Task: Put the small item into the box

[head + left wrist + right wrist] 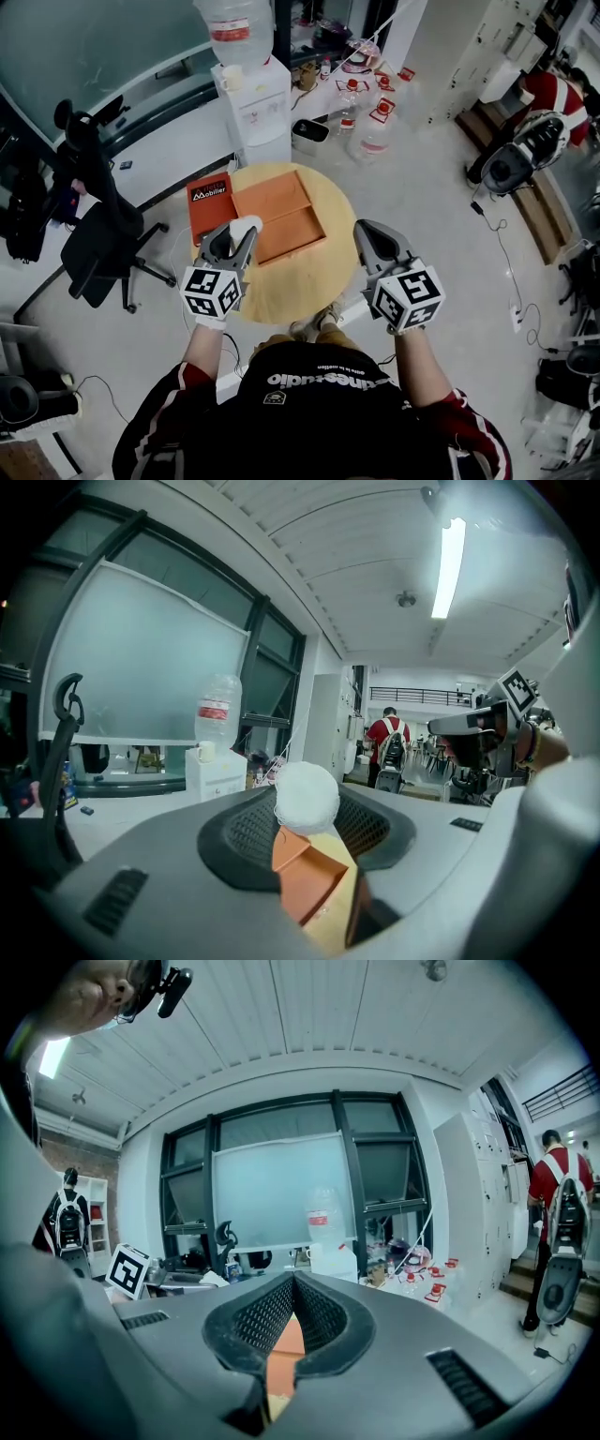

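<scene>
My left tongs point(236, 242) are closed on a small white ball point(307, 797), which sits pinched between the two dark mesh pads at their tips. My right tongs point(292, 1283) are closed with nothing in them. Their pad tips meet, and only a thin slit shows below.

From the head view, the ball hangs at the near-left edge of an open, shallow orange box point(300, 230), above it rather than inside it. The box lies on a round wooden tabletop point(300, 291). A red panel with white lettering point(208, 202) lies touching its left side. The right tongs hover over the tabletop's right edge, apart from the box.

I judge this to be the carrying step: the item is gripped and brought to the box but not yet released. The next move calls for easing the left tongs a little further over the box floor, lowering them close to it, then opening them gently. The ball looks light and round, so it may roll once let go.
</scene>
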Demonstrator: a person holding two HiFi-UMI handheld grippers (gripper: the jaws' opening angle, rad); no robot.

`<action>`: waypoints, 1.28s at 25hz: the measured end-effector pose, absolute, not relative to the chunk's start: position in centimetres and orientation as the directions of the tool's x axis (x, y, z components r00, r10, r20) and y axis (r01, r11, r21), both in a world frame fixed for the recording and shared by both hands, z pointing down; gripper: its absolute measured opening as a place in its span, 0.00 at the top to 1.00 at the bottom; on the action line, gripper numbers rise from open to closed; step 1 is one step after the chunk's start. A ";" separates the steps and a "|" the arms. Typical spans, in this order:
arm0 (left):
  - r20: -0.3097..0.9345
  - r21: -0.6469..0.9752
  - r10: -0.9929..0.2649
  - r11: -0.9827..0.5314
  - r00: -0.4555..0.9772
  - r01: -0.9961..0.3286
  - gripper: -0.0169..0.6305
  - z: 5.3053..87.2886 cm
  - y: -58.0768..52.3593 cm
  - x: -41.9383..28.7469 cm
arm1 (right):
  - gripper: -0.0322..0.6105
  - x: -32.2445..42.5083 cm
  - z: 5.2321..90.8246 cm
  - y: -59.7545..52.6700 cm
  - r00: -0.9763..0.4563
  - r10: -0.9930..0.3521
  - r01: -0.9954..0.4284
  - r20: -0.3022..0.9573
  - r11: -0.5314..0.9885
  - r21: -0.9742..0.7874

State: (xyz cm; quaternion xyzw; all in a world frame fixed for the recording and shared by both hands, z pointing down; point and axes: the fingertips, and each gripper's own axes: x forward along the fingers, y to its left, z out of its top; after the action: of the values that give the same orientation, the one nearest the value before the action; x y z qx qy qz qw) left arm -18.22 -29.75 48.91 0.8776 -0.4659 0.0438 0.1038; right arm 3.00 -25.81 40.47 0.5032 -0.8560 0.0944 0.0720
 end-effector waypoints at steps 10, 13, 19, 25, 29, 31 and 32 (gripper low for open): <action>0.247 0.126 -0.780 -0.562 0.575 -0.817 0.69 52.6 -32.1 -17.2 | 0.91 4.5 42.2 -25.9 -0.466 -0.850 -0.885 0.244 0.451 -0.116; 0.285 0.089 -0.764 -0.580 0.579 -0.810 0.69 54.4 -32.7 -16.4 | 0.91 4.9 42.7 -26.0 -0.458 -0.852 -0.889 0.255 0.442 -0.119; 0.361 0.038 -0.729 -0.611 0.581 -0.791 0.69 58.6 -34.3 -15.2 | 0.91 4.6 44.1 -26.1 -0.458 -0.843 -0.889 0.282 0.440 -0.130; 0.442 0.010 -0.687 -0.639 0.576 -0.769 0.69 62.7 -35.5 -13.7 | 0.91 5.1 45.0 -26.7 -0.454 -0.840 -0.891 0.298 0.430 -0.147; 0.502 0.026 -0.642 -0.659 0.580 -0.752 0.69 66.0 -35.8 -12.5 | 0.91 6.0 45.7 -26.9 -0.441 -0.839 -0.897 0.318 0.418 -0.141; 0.522 0.037 -0.629 -0.658 0.576 -0.752 0.69 67.4 -35.9 -12.2 | 0.91 6.3 45.9 -26.9 -0.436 -0.841 -0.900 0.321 0.412 -0.143; 0.532 0.038 -0.623 -0.659 0.574 -0.751 0.69 68.0 -35.9 -12.0 | 0.91 6.5 45.9 -27.0 -0.434 -0.841 -0.901 0.322 0.409 -0.145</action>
State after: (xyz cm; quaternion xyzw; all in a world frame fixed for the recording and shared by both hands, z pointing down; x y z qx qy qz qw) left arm -12.00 -35.94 68.02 0.8774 -0.3914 0.2445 0.1310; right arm 6.54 -27.00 45.95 0.5226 -0.8335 0.1492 0.0995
